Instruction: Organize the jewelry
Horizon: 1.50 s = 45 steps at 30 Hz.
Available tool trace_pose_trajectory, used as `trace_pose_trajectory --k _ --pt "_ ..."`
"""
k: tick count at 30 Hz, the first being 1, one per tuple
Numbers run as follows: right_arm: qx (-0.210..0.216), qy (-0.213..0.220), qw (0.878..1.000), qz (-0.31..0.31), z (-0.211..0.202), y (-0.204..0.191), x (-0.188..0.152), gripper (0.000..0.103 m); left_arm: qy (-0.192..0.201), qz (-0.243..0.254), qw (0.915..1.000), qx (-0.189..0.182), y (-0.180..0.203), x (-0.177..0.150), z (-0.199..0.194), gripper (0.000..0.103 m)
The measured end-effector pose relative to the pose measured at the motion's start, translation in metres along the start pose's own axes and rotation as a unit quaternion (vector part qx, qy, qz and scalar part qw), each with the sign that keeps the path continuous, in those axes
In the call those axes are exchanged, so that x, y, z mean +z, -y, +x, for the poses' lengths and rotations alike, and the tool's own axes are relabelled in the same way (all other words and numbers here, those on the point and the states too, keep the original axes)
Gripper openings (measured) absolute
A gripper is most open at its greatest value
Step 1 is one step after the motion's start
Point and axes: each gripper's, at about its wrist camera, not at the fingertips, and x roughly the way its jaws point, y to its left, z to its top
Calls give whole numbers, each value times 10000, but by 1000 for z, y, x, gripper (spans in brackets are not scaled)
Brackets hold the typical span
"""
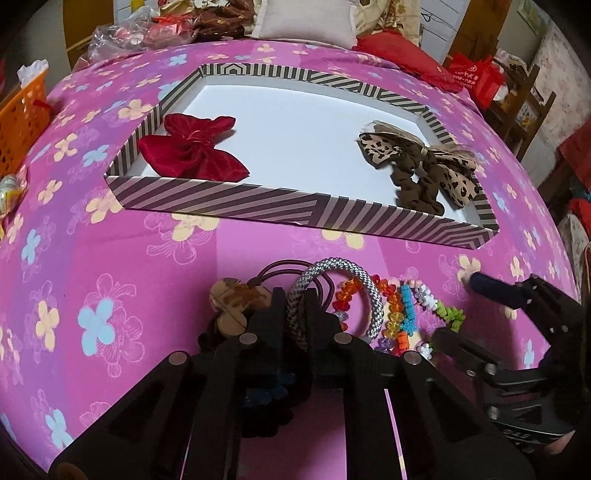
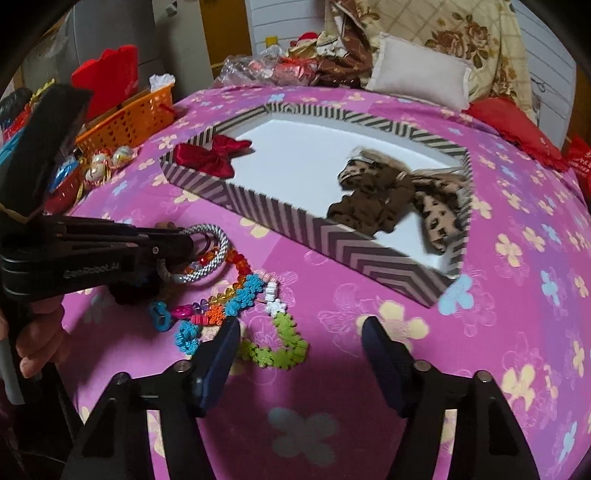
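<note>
A striped tray [image 1: 258,201] [image 2: 354,251] lies on the pink floral bedspread. It holds a red bow [image 1: 190,149] [image 2: 207,155] at its left and a leopard-print bow scrunchie [image 1: 424,166] [image 2: 402,199] at its right. A pile of hair ties and bead bracelets lies in front of the tray. My left gripper [image 1: 295,299] [image 2: 184,240] is shut on a grey-and-white woven ring [image 1: 364,288] [image 2: 218,254] from the pile. My right gripper [image 2: 301,332] [image 1: 458,306] is open and empty, just right of a green flower band [image 2: 284,343] and colourful beads [image 1: 395,314].
An orange basket [image 2: 129,118] [image 1: 18,125] and small ornaments [image 2: 107,162] sit at the bed's left edge. Pillows [image 2: 421,70], red fabric [image 2: 517,125] and plastic bags [image 1: 125,33] lie beyond the tray.
</note>
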Motion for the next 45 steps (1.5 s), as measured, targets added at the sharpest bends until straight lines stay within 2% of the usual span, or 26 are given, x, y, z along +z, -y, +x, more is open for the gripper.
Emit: trace_pose_trajectory --k 1,2,4,5,7,10,14,28,31,34,37,41,45 --pt "-109 -6 9999 -75 1 -2 0 47 1 -1 10000 9 0 0 0 9" --pt "-299 -14 9993 -218 1 -5 0 43 4 -1 10000 23 0 0 1 9" --pt "-262 -2 9992 -290 -1 -5 -1 28 15 -8 10000 46 1 1 1 9" --pt "-281 -6 9992 -290 -3 -3 -2 25 23 -8 10000 56 2 1 1 9" --pt "-302 4 9993 -229 -6 2 -6 12 37 -8 10000 78 1 1 1 9" --pt "-107 42 9999 57 -15 14 -11 11 56 -56 9999 86 1 1 -1 9" --pt "113 364 9987 341 -39 24 -12 9 128 -90 9998 126 2 0 -8 9" --pt "407 934 9942 349 -89 12 6 9 438 -73 9990 55 7 2 -42 9" --pt "408 957 9940 348 -93 12 8 9 386 -52 9992 -5 7 1 -41 9" --pt "416 912 9944 343 -91 12 7 9 395 -1 9989 244 9 -1 -36 9" --pt "442 840 9948 362 -87 13 5 9 354 95 9987 353 11 -2 -29 15" --pt "476 778 9951 392 -82 16 3 9 297 153 9987 394 12 1 -18 34" --pt "491 681 9957 395 -75 19 1 9 256 75 9983 512 8 5 -8 35"
